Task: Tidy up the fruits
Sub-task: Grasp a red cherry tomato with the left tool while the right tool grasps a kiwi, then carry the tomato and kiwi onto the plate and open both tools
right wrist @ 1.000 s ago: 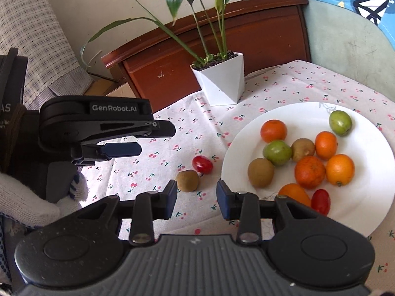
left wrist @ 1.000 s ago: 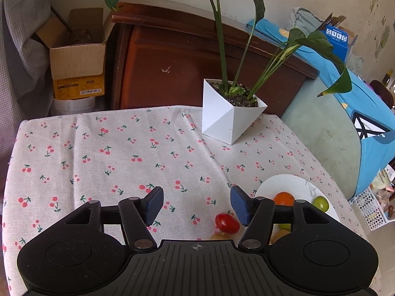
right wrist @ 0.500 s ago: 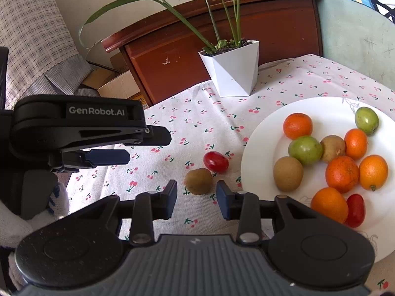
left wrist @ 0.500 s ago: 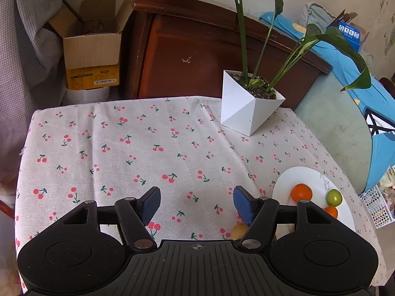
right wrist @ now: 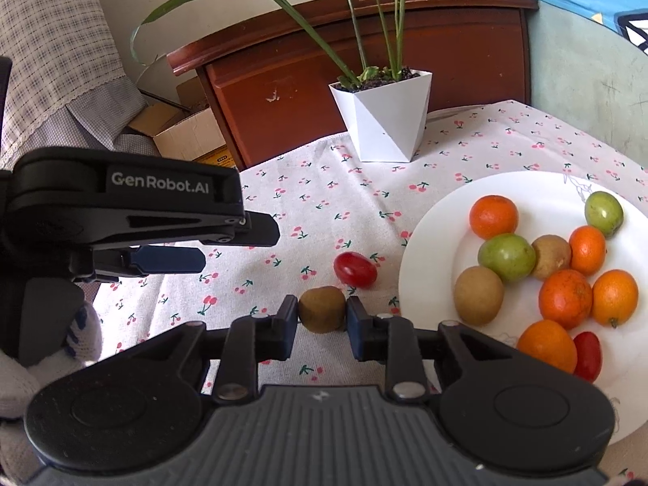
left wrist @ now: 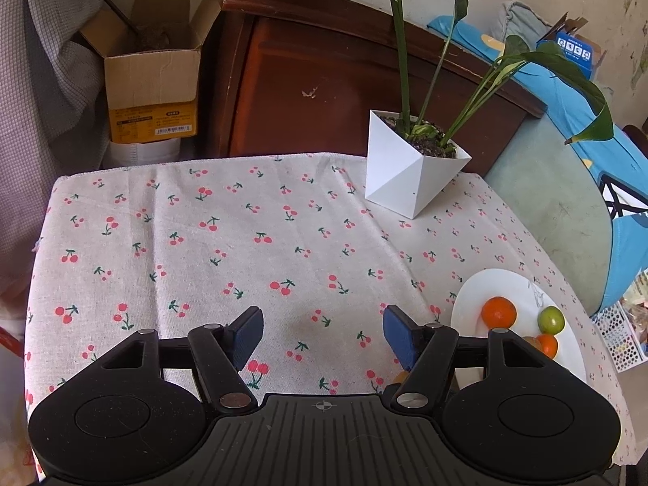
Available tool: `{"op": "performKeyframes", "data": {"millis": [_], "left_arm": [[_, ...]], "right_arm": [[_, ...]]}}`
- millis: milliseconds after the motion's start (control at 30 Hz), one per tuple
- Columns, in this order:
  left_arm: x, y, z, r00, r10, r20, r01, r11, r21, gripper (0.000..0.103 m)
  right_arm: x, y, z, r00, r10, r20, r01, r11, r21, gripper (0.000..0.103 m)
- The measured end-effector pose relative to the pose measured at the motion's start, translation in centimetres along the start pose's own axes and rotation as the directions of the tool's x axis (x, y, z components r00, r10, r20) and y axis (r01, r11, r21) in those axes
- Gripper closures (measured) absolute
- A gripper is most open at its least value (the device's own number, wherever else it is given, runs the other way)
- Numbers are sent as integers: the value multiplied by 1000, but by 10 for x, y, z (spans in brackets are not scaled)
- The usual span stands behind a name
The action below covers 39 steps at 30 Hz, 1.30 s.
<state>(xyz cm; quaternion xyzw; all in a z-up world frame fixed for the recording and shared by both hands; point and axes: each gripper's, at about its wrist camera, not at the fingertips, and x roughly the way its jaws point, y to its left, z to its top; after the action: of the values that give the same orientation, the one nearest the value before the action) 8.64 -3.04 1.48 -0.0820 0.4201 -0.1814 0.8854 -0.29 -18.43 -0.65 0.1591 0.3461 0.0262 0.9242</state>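
Note:
In the right wrist view, my right gripper point(right wrist: 322, 316) has its jaws around a brown kiwi point(right wrist: 322, 312) on the cherry-print tablecloth, the pads touching both of its sides. A red cherry tomato point(right wrist: 355, 269) lies just beyond it. To the right, a white plate point(right wrist: 429, 239) holds several oranges, green fruits, kiwis and a red tomato. My left gripper point(left wrist: 322, 334) is open and empty over bare cloth; it also shows in the right wrist view point(right wrist: 162, 243), at the left. The plate point(left wrist: 470, 308) appears at the right in the left wrist view.
A white angular pot with a tall green plant point(left wrist: 413, 174) stands at the table's far side, also in the right wrist view point(right wrist: 382, 121). Behind the table are a dark wooden cabinet point(left wrist: 324, 81) and a cardboard box point(left wrist: 152, 81). A blue-covered seat point(left wrist: 587, 121) is at the right.
My right gripper moved forward and down to the kiwi, which now sits between its pads. My left gripper drew back and left, so the tomato dropped out of its view.

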Motion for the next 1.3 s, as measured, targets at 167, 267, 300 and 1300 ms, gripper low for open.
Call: {"op": "performKeyframes", "data": {"millis": [167, 267, 300, 1300], "left_arm": [[-1, -6, -7, 999, -41, 1, 41, 997, 66, 38], [0, -11, -13, 999, -52, 0, 52, 991, 121, 39], [0, -13, -15, 998, -58, 0, 57, 989, 138, 39], [33, -61, -41, 987, -161, 14, 139, 892, 431, 76]], "right_arm": [[-25, -10, 7, 999, -32, -3, 32, 998, 53, 77], [-43, -19, 14, 999, -50, 10, 49, 996, 73, 77], [-48, -22, 16, 998, -58, 15, 56, 995, 83, 77], [-66, -82, 36, 998, -57, -4, 55, 939, 340, 77]]}}
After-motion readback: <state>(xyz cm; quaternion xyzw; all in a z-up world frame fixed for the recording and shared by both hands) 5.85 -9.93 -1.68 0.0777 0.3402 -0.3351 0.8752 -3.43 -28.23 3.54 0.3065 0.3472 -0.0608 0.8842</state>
